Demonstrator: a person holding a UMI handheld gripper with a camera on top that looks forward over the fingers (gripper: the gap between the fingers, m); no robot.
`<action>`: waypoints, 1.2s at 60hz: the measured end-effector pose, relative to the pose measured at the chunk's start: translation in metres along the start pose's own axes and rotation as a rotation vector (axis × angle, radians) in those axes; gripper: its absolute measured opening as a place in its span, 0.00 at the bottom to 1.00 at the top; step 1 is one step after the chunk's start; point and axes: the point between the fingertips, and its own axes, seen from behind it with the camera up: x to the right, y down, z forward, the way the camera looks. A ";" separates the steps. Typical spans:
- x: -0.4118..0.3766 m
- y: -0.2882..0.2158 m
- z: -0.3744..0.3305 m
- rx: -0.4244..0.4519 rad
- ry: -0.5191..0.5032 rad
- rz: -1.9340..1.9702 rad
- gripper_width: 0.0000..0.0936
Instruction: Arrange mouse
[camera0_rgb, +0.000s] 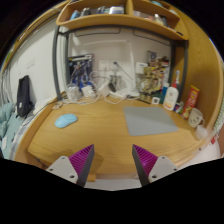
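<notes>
Well apart: fingers (113, 163), mouse (65, 121).

Blue mouse (66, 121) left of grey mousepad (150, 121)

light blue mouse (66, 121), grey mouse mat (150, 121), wood-brown desk (100, 135), magenta-padded tongs (113, 163)

gripper (113, 163) held level, fingers (80, 160) spread apart; nothing between the purple pads
</notes>
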 end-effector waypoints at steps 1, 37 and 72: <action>-0.011 0.001 0.004 -0.005 -0.008 -0.005 0.81; -0.232 -0.031 0.152 -0.127 -0.123 0.019 0.81; -0.266 -0.063 0.206 -0.141 -0.055 -0.008 0.62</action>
